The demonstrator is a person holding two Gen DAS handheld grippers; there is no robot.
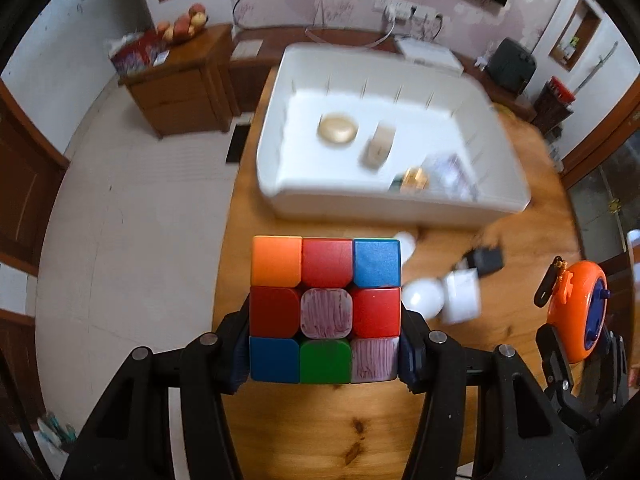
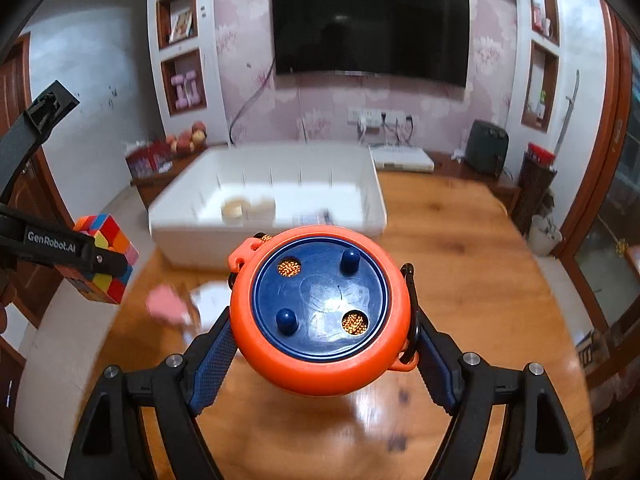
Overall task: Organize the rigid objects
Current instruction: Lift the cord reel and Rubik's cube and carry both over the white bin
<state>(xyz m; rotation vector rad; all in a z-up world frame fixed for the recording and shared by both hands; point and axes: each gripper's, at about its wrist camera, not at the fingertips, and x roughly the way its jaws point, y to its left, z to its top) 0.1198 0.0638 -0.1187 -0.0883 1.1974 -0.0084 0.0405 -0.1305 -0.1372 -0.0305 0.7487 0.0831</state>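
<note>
Clamped between the two fingers of the left claw is a scrambled puzzle cube, its orange, red, blue, green and worn pinkish tiles facing the camera, held clear above the wooden surface. Beyond the cube, further along the claw's line, sits a white plastic bin with slotted inner walls. Inside it lie a round tan disc, a pale oblong piece and some small blurred items near its close wall. Between claw and bin, slightly to the right, white rounded objects and a small black block rest on the surface, too blurred to name.

To the far right, the right claw grips a round orange case by its sides. The case has a dark blue face with two blue pegs and two holes showing orange mesh. It too is held above the surface, with the bin just ahead of it.
</note>
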